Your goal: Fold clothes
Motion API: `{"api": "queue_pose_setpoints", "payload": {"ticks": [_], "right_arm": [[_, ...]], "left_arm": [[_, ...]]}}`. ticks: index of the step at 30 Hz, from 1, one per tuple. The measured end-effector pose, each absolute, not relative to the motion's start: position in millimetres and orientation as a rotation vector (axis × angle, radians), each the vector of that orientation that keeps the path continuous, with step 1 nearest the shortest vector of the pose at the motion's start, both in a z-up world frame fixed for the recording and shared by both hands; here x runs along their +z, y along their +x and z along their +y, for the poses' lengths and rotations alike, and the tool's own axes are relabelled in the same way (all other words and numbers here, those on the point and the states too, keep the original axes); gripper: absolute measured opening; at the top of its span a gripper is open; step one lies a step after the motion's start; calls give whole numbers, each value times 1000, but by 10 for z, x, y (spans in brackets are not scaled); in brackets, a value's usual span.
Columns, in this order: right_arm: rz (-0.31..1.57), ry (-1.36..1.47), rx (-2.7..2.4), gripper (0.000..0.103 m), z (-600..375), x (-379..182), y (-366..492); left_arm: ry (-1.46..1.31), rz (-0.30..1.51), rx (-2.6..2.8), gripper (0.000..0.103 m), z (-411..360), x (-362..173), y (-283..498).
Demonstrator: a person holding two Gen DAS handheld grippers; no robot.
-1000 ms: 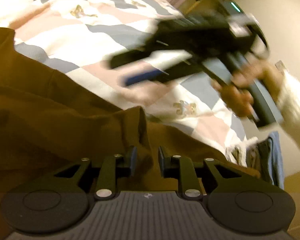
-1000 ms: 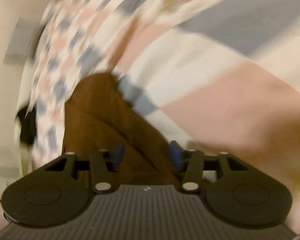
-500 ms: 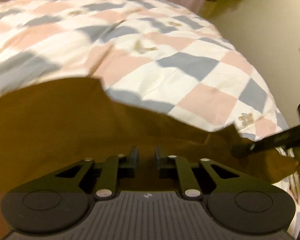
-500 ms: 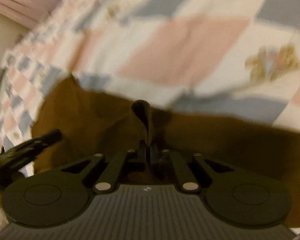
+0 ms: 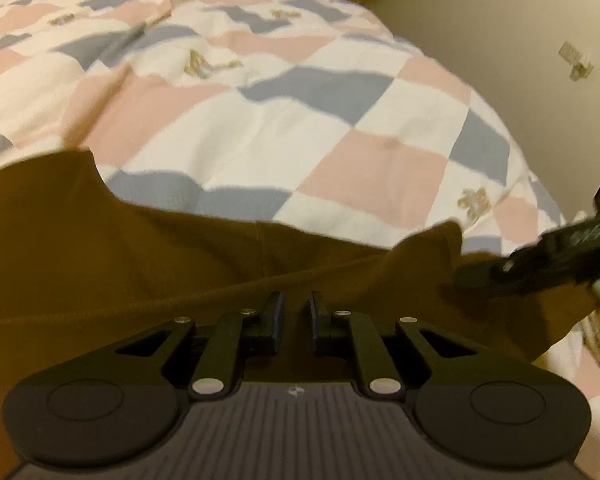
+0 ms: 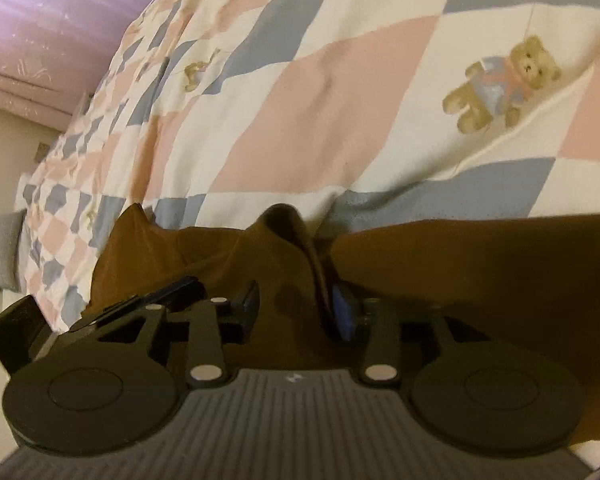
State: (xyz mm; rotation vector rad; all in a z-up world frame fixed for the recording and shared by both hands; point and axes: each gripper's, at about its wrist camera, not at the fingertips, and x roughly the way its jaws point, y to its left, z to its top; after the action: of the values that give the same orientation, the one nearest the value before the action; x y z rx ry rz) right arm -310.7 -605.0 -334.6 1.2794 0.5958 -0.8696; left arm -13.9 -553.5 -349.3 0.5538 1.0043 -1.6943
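Two black two-finger grippers work a brown knit garment (image 5: 120, 248) lying at 6 o'clock on the pink, grey and cream checked quilt (image 5: 300, 128); the left gripper (image 5: 294, 314) pinches its edge, the right gripper (image 6: 296, 308), parted, straddles a raised fold

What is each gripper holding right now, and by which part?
Left gripper pinches the brown garment's near edge. Right gripper, wider apart, has a bunched fold between its fingers.

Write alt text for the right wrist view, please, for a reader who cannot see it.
The right gripper has a raised fold of the brown garment between its parted fingers, over a bed with a pink, grey and cream checked quilt printed with teddy bears. The left gripper reaches onto the garment from the left.
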Motion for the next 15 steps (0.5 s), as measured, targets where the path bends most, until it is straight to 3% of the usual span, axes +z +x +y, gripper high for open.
{"api": "queue_pose_setpoints", "payload": {"ticks": [1, 6, 10, 15], "right_arm": [[597, 1267, -884, 4, -6033, -3289, -3061], [603, 1186, -951, 4, -5934, -2975, -2789], [580, 992, -899, 4, -5678, -2583, -1933], [611, 991, -832, 5, -5393, -3013, -963]], "left_arm": [[547, 997, -1688, 13, -5481, -3438, -93], [551, 973, -1612, 17, -5063, -3243, 305], [566, 1000, -1516, 17, -4615, -3141, 792], [548, 1034, -1439, 18, -4267, -3042, 1365]]}}
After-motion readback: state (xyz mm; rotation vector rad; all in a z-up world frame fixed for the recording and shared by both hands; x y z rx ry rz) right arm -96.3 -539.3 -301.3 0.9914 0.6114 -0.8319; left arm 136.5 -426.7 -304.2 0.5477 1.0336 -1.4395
